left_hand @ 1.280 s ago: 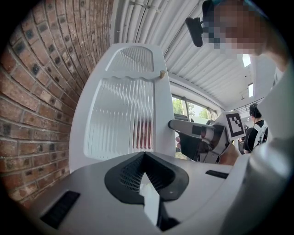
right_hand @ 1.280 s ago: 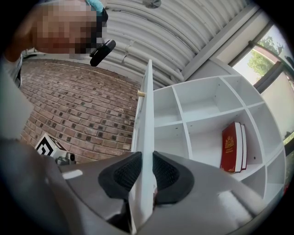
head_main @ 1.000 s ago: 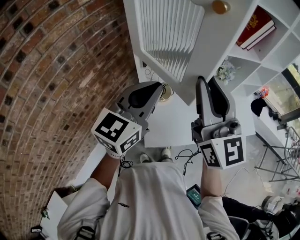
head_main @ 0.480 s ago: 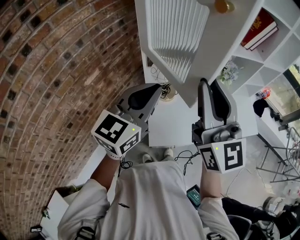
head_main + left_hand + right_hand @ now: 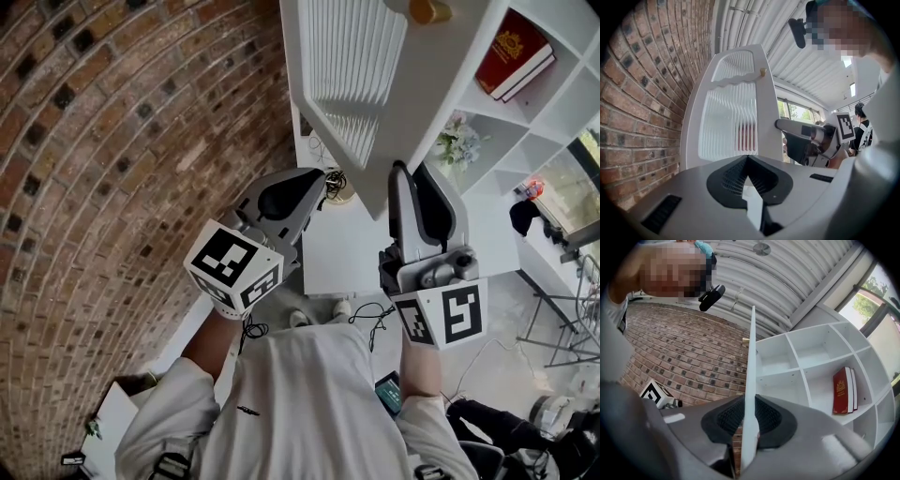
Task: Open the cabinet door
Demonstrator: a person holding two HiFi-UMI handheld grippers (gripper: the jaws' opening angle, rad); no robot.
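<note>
Door: I am seeing the white cabinet door (image 5: 352, 84) standing swung out from its cabinet, at the top middle of the head view, with the brick wall (image 5: 112, 169) on one side and the open shelves on the other.

Door face: its ribbed panel (image 5: 729, 124) is filling the middle of the left gripper view, and a small golden knob (image 5: 762, 71) is showing near the door's upper edge.

Right gripper: I am clamping the right gripper (image 5: 411, 173) on the door's free edge. In the right gripper view the door is running edge-on as a thin white strip (image 5: 751, 380), and both dark pads are pressing on it from either side (image 5: 750, 401).

Left gripper: I am holding the left gripper (image 5: 309, 183) just beside the right one, on the brick-wall side, apart from the door. Its jaws are meeting at the tips with nothing gripped between them (image 5: 747, 158).

Shelves: the white shelving unit (image 5: 806, 371) is showing open compartments behind the door. A red book (image 5: 843, 390) is standing upright in one of them, and a small bunch of flowers (image 5: 459, 141) is sitting in a compartment below it in the head view.

Markers: each gripper's cube with black-and-white squares is facing up toward my head camera.
</note>
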